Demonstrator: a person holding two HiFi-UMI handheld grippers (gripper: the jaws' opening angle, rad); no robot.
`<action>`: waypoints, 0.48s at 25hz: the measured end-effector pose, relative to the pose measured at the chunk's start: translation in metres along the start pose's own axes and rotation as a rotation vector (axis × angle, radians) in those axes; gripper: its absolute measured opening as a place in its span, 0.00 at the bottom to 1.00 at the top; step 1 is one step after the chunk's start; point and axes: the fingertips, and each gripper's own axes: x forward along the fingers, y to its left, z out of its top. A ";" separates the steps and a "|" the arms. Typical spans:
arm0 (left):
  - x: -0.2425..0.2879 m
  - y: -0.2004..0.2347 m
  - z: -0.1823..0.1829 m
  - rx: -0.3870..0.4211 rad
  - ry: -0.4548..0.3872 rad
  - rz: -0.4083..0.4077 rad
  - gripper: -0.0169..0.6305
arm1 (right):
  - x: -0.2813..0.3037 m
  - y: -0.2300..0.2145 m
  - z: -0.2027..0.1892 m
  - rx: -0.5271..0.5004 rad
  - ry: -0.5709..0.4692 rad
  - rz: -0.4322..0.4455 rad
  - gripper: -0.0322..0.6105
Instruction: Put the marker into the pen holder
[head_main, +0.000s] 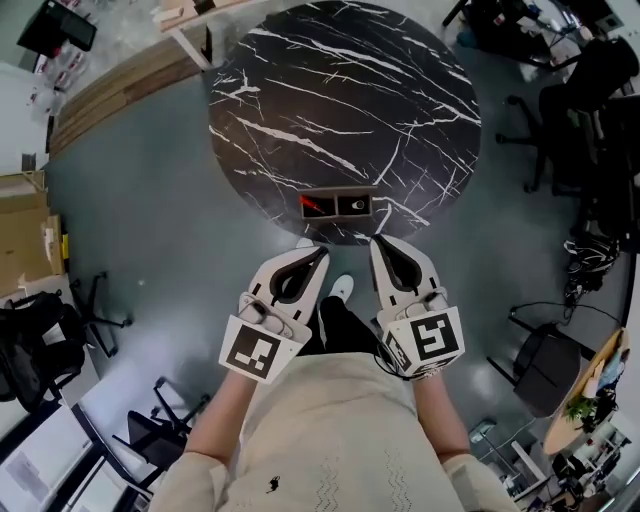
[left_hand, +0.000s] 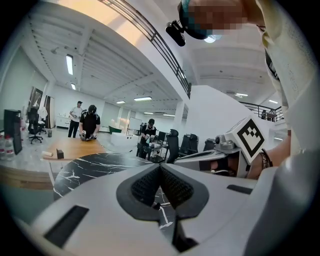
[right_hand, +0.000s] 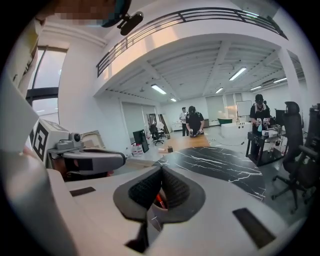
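Holding my left gripper (head_main: 323, 253) and right gripper (head_main: 379, 241) closed, empty, short of table (head_main: 340, 100). Marker (head_main: 312, 206) lies ahead of left gripper, in pen holder (head_main: 338, 191) left compartment. Placing seems done; next, withdraw.

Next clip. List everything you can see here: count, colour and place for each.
Table: one, round, black marble with white veins, ahead of the person.
Pen holder: one, black, two compartments, at the table's near edge.
Marker: one, red, lying in the pen holder's left compartment.
Small object: one, pale, in the right compartment; too small to identify.
Office chairs: several, black, right and left of the table.
Cardboard box: one, brown, far left.
Other people: a few, dark clothing, far across the room.
Left tool: white, jaws together, empty, short of the table.
Right tool: white, jaws together, empty, beside the left tool.
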 end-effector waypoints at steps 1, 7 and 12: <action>-0.003 -0.005 0.001 0.000 -0.003 0.004 0.04 | -0.006 0.004 0.001 -0.002 -0.005 0.006 0.08; -0.020 -0.029 0.001 0.007 -0.016 0.026 0.04 | -0.033 0.022 -0.005 -0.046 -0.012 0.031 0.08; -0.032 -0.048 -0.001 0.008 -0.023 0.036 0.04 | -0.054 0.031 -0.016 -0.074 0.001 0.027 0.08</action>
